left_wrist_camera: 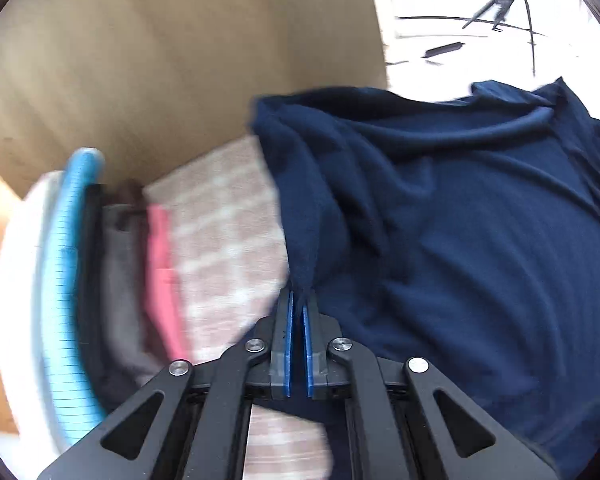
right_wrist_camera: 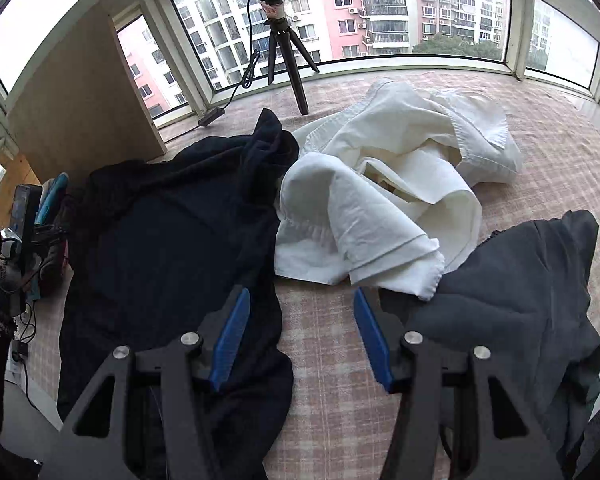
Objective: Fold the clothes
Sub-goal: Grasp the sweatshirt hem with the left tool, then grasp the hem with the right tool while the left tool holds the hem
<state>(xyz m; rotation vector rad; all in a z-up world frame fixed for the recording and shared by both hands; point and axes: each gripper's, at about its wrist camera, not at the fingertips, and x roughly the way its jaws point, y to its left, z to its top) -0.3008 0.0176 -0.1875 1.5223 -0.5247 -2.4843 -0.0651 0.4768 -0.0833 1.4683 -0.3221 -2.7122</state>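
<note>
A navy blue shirt (left_wrist_camera: 460,220) lies rumpled on the pink checked cover (left_wrist_camera: 228,240). My left gripper (left_wrist_camera: 299,298) is shut on a pinched edge of it, and the cloth rises in a taut fold from the blue pads. In the right wrist view the same navy shirt (right_wrist_camera: 168,248) spreads at the left, a crumpled white shirt (right_wrist_camera: 384,200) lies in the middle, and a dark grey garment (right_wrist_camera: 516,304) lies at the right. My right gripper (right_wrist_camera: 300,300) stands open above bare checked cover (right_wrist_camera: 324,360), with nothing between its fingers.
A stack of folded clothes (left_wrist_camera: 116,280), with blue, grey and pink edges showing, stands at the left beside a light wooden panel (left_wrist_camera: 180,60). A small black tripod (right_wrist_camera: 288,60) with a ring light and cable stands by the windows at the back. Cables and devices (right_wrist_camera: 20,240) lie at the left edge.
</note>
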